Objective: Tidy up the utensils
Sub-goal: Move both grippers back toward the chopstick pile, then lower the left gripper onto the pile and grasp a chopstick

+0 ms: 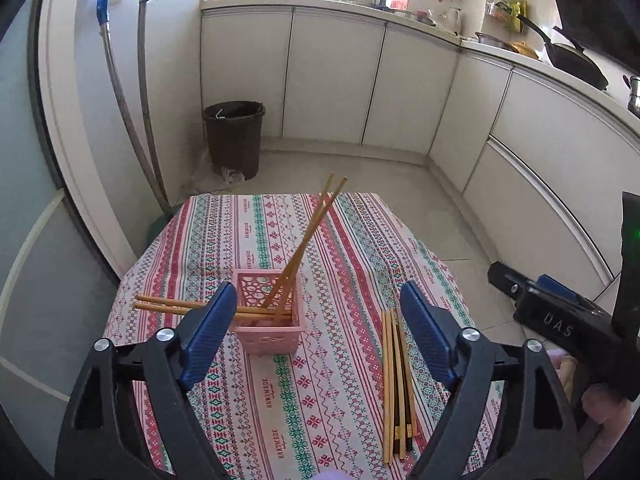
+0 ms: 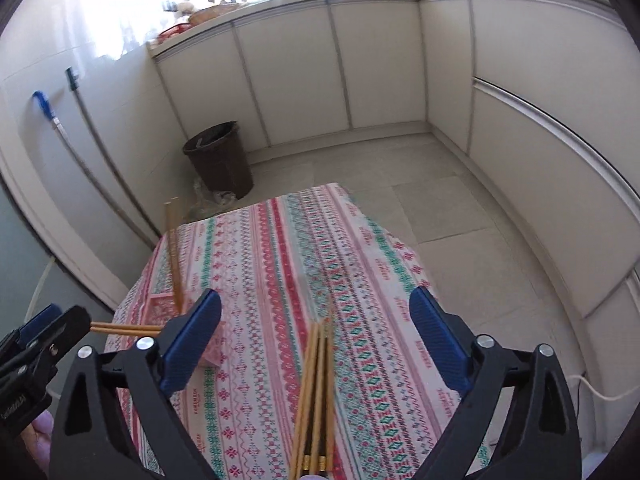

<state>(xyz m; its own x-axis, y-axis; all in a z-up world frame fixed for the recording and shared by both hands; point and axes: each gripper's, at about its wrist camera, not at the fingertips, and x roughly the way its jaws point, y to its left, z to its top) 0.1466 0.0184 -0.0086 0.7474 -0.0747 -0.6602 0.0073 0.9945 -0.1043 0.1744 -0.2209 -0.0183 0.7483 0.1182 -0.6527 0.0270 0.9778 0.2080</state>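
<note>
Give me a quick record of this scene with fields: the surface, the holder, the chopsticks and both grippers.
surface: small table with a patterned tablecloth
holder: pink basket, upright on the cloth
chopsticks in holder: one pair leaning up, another pair lying across the rim and sticking out to the left
loose chopsticks: bundle flat on the cloth, right of the basket
left gripper: open, nothing between its fingers, in front of the basket
right gripper: open, above the loose bundle, not gripping it
</note>
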